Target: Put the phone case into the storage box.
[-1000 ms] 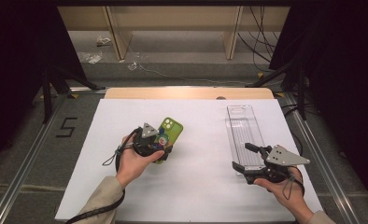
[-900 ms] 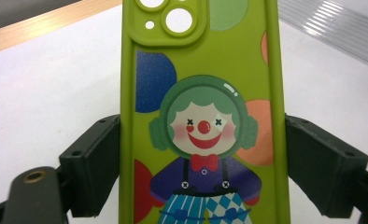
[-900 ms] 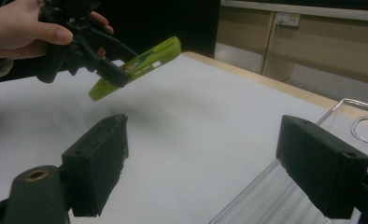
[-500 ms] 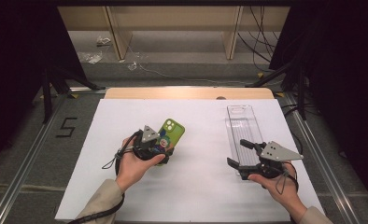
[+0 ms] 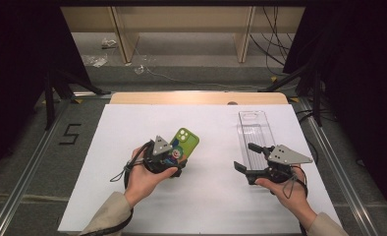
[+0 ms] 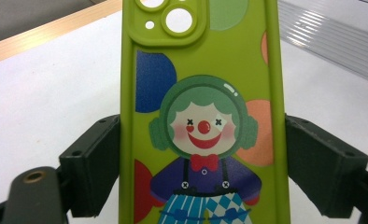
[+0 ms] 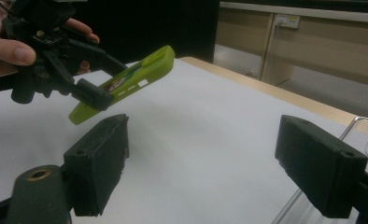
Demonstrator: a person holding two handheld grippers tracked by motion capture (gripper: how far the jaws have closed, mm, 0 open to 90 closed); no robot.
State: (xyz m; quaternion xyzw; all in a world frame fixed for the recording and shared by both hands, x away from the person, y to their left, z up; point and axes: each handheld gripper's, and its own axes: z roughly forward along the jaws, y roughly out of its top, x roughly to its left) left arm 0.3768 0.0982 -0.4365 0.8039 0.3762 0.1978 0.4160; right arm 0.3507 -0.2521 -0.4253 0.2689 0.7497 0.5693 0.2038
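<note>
Lime-green rubbery phone case (image 5: 184,145) sits pinched in the left gripper (image 5: 174,162), left of the clear ribbed plastic tray (image 5: 255,132) on the white table (image 5: 206,206); a "5" (image 5: 69,134) marks the floor. Left gripper view: jaws clamp the case's (image 6: 203,93) edges, with a glossy clown print. Right gripper view: right gripper (image 7: 203,158) spread, nothing between; the case (image 7: 126,81) is lifted and tilted off the table.
</note>
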